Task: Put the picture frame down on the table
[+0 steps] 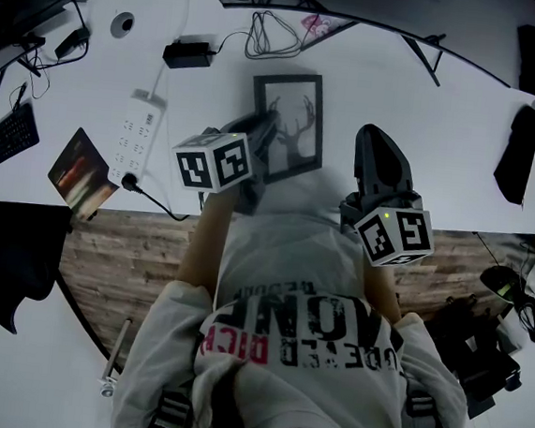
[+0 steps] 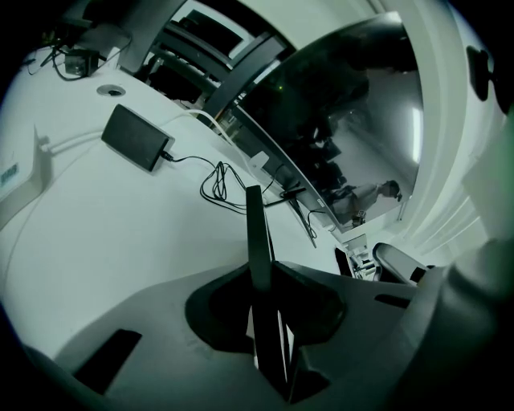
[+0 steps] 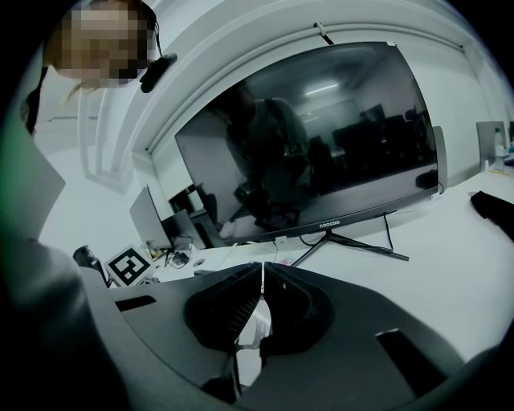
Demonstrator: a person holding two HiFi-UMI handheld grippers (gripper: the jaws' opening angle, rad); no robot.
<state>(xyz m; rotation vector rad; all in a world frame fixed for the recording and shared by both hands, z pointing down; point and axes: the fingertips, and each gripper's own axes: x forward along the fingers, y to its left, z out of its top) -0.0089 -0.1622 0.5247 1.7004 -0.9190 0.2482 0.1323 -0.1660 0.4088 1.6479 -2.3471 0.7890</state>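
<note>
The picture frame [image 1: 290, 126], its antler print facing up toward you, sits over the white table [image 1: 430, 92] just in front of your body. Your left gripper [image 1: 259, 137] pinches it by its left edge. Whether any part of the frame already rests on the tabletop, the head view does not show. The likely trouble, as I judge it, is letting go while the frame hangs tilted. Held by one edge only, it could pivot between the pads and slap down flat, or skid toward the table's near edge. Opening your grip before the frame touches would cause that, and so would twisting your wrist as you release. In the left gripper view the frame [image 2: 257, 241] shows edge-on, a thin dark bar standing between the jaws of the left gripper [image 2: 269, 277]. Both pads press against it, and most of the frame reaches out beyond the tips. Your right gripper [image 1: 376, 144] hangs to the right of the frame, apart from it; its own view shows the right gripper [image 3: 263, 269] with jaws pressed together on nothing. Farther back lie a coil of cable [image 1: 271, 35] and a black adapter [image 1: 189, 55], with a power strip [image 1: 136, 135] off to the left. Keep the frame short of the cable so it lands on bare table.
</note>
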